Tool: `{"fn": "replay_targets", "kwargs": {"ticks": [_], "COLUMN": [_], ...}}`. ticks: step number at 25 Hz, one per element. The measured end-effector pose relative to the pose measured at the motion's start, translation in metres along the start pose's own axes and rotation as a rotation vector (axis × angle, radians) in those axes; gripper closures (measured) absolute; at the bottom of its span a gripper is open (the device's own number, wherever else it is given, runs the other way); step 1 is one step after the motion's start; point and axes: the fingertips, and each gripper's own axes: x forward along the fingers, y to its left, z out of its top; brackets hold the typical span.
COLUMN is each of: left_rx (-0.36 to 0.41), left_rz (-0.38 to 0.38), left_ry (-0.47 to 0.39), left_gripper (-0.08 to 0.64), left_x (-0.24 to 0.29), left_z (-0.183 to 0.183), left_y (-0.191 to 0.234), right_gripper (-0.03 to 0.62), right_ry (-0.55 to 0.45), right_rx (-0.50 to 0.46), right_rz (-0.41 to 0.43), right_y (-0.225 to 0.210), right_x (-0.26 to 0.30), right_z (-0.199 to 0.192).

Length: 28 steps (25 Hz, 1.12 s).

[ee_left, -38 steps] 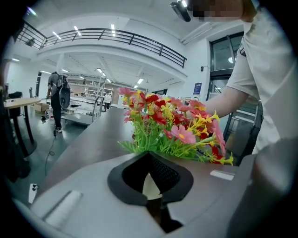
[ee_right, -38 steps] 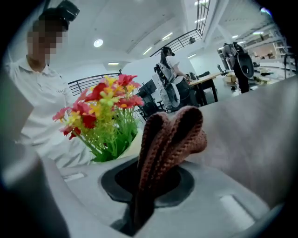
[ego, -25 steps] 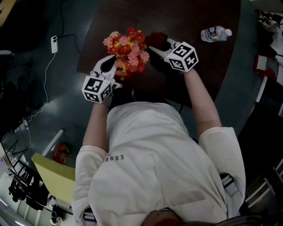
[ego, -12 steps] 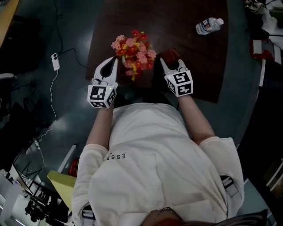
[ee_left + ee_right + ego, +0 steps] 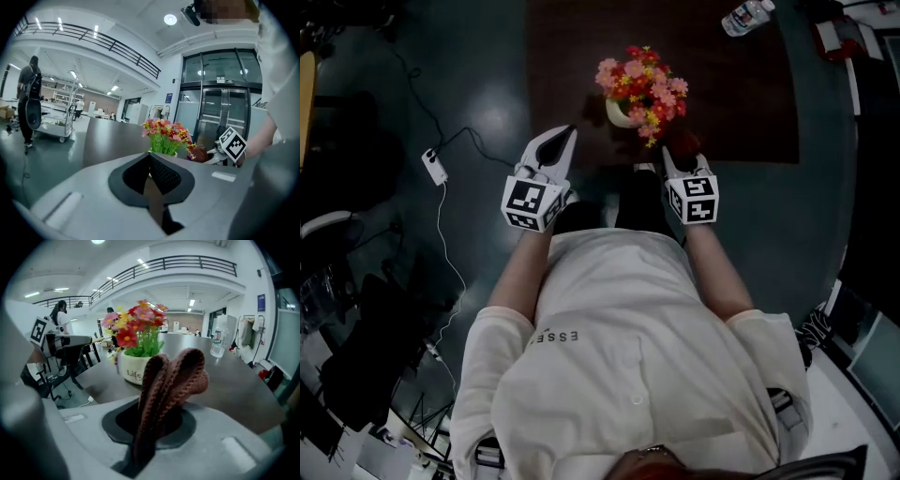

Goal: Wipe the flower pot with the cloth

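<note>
Head view: the left tool, jaws closed and empty, points toward the near edge of the dark bench. The right tool grips a reddish-brown cloth. The flower pot, white and filled with pink, red and yellow flowers, stands ahead of both tools, nearer the right one and just ahead-left of its cloth. A water bottle lies on the bench far beyond the right tool.

Left gripper view: the left tool's jaws are pressed together with nothing between them. The flowers rise just beyond the tips, with the right tool's marker cube and the cloth to their right.

Right gripper view: the right tool's jaws are clamped on the knitted cloth, which stands up in folds from between them. The flower pot sits upright on the bench ahead-left of the cloth; whether they touch cannot be told. The bottle stands out far ahead-right.
</note>
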Motion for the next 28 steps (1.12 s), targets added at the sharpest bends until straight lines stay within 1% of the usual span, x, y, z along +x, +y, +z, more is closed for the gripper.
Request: {"fn": "replay_targets", "kwargs": {"ticks": [2, 4, 7, 11, 14, 17, 21, 25, 28], "left_rx": [-0.003, -0.005, -0.016, -0.036, -0.060, -0.075, -0.090, -0.079, -0.066], "left_rz": [-0.033, -0.058, -0.087, -0.079, -0.063, -0.047, -0.031, -0.030, -0.041], "left_ry": [0.019, 0.033, 0.046, 0.051, 0.045, 0.045, 0.048, 0.054, 0.060], "left_gripper": [0.550, 0.549, 0.550, 0.551, 0.549, 0.549, 0.549, 0.549, 0.549], "left_x": [-0.012, -0.023, -0.035, -0.051, -0.057, -0.062, -0.065, -0.066, -0.068], "left_z": [-0.007, -0.012, -0.021, -0.029, -0.031, -0.034, -0.037, -0.039, -0.044], "left_y": [0.003, 0.005, 0.008, 0.019, 0.029, 0.040, 0.051, 0.057, 0.055], "right_gripper": [0.548, 0.548, 0.548, 0.548, 0.549, 0.548, 0.548, 0.548, 0.548], "right_ry": [0.011, 0.021, 0.024, 0.007, -0.021, -0.057, -0.077, -0.067, -0.056], "right_rx": [0.028, 0.039, 0.010, -0.066, -0.093, -0.083, -0.012, 0.062, 0.164], "right_rz": [-0.002, 0.012, 0.064, 0.145, 0.200, 0.202, 0.115, 0.051, 0.025], "right_y": [0.026, 0.052, 0.099, 0.157, 0.184, 0.192, 0.174, 0.154, 0.143], "right_x": [-0.006, -0.008, -0.001, 0.020, 0.038, 0.065, 0.107, 0.134, 0.139], "right_z": [-0.015, -0.023, -0.023, -0.005, 0.027, 0.061, 0.095, 0.111, 0.112]}}
